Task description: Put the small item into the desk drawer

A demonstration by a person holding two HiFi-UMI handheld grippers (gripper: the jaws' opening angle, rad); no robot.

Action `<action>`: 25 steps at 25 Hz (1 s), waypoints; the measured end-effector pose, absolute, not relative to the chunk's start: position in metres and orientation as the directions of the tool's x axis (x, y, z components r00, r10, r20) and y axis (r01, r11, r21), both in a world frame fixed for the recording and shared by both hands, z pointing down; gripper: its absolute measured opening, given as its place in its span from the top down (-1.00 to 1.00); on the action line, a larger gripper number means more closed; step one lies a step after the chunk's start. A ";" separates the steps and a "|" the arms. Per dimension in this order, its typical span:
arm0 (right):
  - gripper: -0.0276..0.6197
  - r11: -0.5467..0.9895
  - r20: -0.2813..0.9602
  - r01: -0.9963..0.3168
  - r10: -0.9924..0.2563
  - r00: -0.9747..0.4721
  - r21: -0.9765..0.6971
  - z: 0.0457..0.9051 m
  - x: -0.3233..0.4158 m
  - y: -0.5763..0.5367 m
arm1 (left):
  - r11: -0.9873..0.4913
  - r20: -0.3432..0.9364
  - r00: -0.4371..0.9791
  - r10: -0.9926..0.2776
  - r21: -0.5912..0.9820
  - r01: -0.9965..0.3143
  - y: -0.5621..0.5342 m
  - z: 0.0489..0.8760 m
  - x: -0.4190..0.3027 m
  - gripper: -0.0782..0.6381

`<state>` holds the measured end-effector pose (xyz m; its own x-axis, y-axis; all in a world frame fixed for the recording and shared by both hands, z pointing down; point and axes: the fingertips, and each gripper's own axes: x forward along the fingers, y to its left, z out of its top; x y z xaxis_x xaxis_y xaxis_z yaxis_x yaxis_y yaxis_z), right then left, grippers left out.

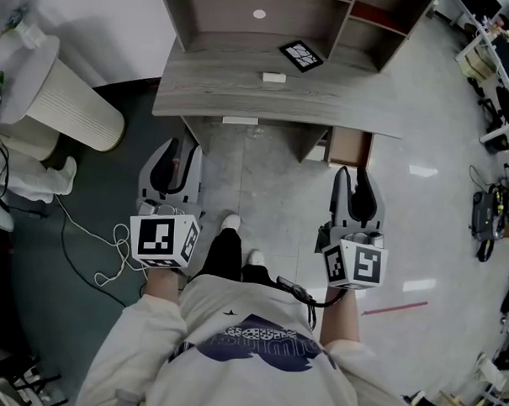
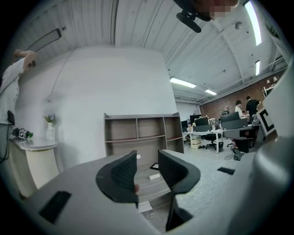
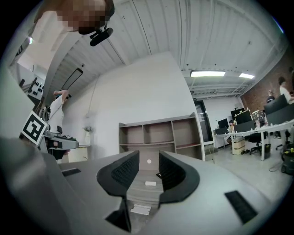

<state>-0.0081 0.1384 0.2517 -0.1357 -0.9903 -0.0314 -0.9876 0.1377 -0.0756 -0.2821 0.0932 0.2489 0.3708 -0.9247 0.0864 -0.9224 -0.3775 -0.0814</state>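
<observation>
Head view: small white rectangular block [image 1: 274,77] lies upper centre on grey wood-grain desk [image 1: 200,95]; left gripper [image 1: 174,152] and right gripper [image 1: 355,181] sit lower frame, well apart from desk, jaws wide, empty; drawer seems shut, so open it first, then pinch block squarely across its narrow sides.

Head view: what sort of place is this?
Probably an open-plan office or lab workspace: a wooden desk with a shelf unit against the wall, rows of workstations with monitors and office chairs further off, and strip lights on the ceiling.
</observation>
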 end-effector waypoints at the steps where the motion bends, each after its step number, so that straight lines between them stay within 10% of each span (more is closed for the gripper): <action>1: 0.56 0.136 -0.029 -0.988 -0.990 -0.134 -0.071 0.253 -0.010 0.133 | -0.379 0.088 0.373 -0.924 -0.083 -0.922 0.087 0.250 -0.283 0.42; 25: 0.56 -0.072 0.035 -0.997 -0.997 0.073 0.017 0.260 -0.053 -0.021 | -0.597 0.115 0.592 -0.798 -0.022 -0.802 -0.119 0.278 -0.304 0.42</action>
